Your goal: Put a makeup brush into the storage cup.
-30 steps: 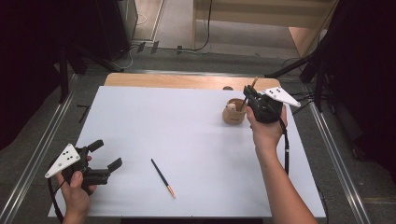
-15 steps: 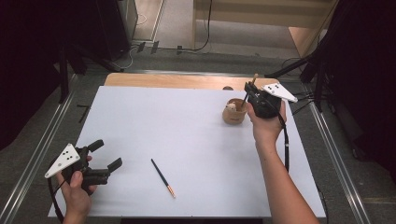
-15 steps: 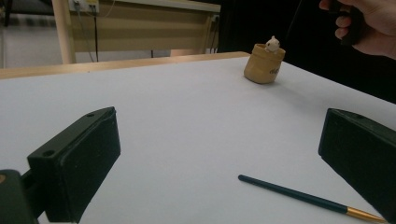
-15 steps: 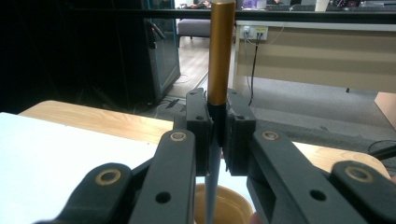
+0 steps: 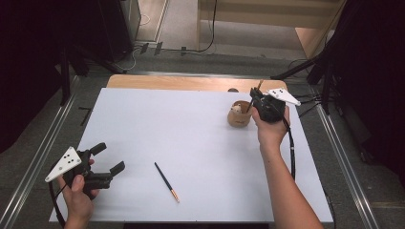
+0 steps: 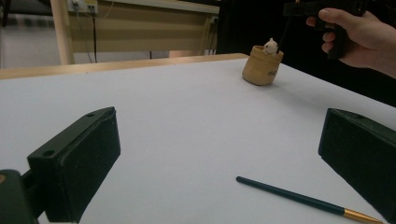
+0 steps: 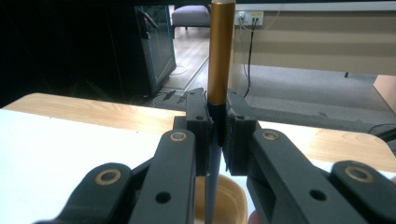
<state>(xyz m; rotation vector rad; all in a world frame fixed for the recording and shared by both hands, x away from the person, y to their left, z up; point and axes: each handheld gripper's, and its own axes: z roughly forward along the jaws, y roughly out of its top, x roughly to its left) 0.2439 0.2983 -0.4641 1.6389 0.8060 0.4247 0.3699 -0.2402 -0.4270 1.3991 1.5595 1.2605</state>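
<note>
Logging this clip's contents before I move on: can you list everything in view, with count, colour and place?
held brush: 1, dark shaft with gold ferrule, upright between the right gripper's jaws, over the holder
loose brush: 1, dark with gold ferrule, flat on the sheet, near front
holder: 1, tan, small pale figure on its rim, far right of the sheet
sheet: 1, white, covering the table
table: 1, wood, far edge showing
left gripper: 1, black, jaws apart, front left
right gripper: 1, black, above the holder

Both black grippers, left gripper [image 5: 109,158] and right gripper [image 5: 254,95], carry grey dotted three-cornered plates, brass-ringed pivots and trailing black cables.
</note>
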